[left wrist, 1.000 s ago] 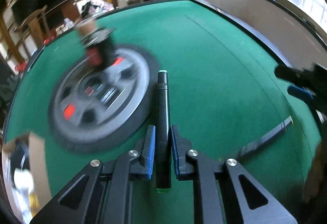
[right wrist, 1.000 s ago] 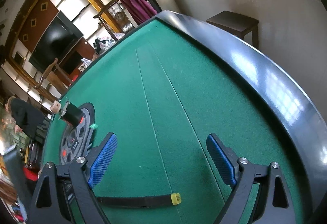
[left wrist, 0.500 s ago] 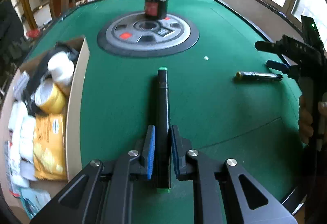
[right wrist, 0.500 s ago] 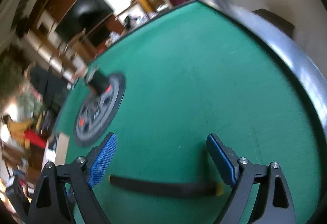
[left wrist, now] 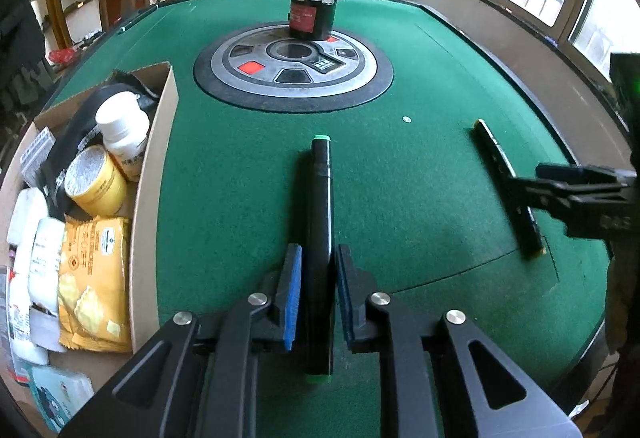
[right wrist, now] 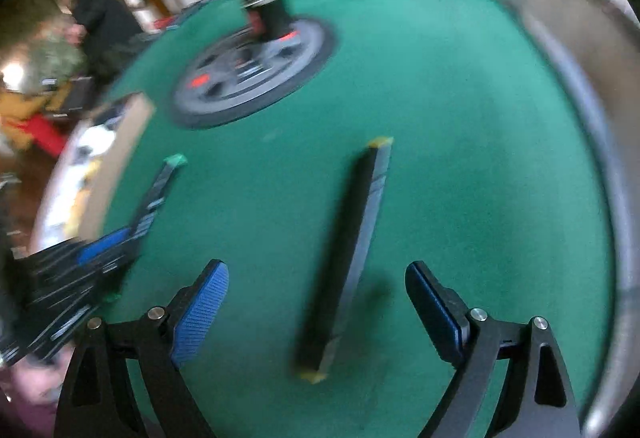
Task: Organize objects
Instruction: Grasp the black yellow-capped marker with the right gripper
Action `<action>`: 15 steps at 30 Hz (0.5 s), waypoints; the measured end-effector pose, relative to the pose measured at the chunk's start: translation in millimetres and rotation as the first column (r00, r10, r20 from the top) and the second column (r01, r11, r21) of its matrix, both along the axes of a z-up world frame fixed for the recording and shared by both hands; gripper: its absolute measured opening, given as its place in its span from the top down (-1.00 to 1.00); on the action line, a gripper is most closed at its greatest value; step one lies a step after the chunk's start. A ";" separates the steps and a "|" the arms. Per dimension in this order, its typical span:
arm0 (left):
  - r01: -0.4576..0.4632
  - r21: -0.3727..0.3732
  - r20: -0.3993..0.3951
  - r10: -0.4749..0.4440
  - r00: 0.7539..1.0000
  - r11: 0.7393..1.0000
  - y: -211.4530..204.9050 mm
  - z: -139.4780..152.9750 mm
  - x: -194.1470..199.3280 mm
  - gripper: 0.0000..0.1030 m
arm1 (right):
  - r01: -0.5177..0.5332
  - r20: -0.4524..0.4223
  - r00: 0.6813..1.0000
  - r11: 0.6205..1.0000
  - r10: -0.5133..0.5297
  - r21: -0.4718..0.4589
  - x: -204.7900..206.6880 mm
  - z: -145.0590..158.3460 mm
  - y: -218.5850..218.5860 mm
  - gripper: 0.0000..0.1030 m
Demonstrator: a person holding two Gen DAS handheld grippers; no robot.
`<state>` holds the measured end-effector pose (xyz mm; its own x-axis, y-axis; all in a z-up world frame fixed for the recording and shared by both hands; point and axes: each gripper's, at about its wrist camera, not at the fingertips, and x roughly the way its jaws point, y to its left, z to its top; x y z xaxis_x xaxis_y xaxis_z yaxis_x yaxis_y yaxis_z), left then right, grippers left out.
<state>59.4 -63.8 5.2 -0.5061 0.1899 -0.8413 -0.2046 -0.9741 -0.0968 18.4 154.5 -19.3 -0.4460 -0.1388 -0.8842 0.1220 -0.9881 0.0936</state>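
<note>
My left gripper (left wrist: 317, 294) is shut on a black marker with green ends (left wrist: 319, 222) and holds it lengthwise over the green felt table (left wrist: 240, 166). It shows blurred at the left of the right wrist view (right wrist: 160, 190). A second black marker with yellow ends (right wrist: 348, 254) lies on the felt between the open fingers of my right gripper (right wrist: 316, 310), pointing away. The left wrist view shows this marker (left wrist: 506, 182) at the right, with the right gripper (left wrist: 568, 190) over its near end.
A cardboard box (left wrist: 154, 174) holding a white bottle, tape roll and snack packets stands at the left. A round grey centre panel (left wrist: 292, 66) with a black and red device (left wrist: 310, 16) sits mid-table. The raised table rim (right wrist: 600, 158) runs along the right.
The right gripper swung round and moved over the yellow-ended marker, which now lies lengthwise between its fingers. The left gripper holds the green-ended marker about where it was half a second ago.
</note>
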 end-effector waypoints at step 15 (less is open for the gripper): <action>0.061 0.028 -0.041 -0.060 0.997 0.998 14.2 0.0 -5.0 0.72 | 0.084 -0.102 0.992 0.994 -0.076 0.073 19.2 -5.3 -1.1 0.61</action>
<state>54.4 -49.6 5.1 -0.5260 0.2456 -0.8143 -0.2670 -0.9567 -0.1161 37.6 153.4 -24.7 -0.5391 -0.0322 -0.8417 0.0474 -0.9988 0.0078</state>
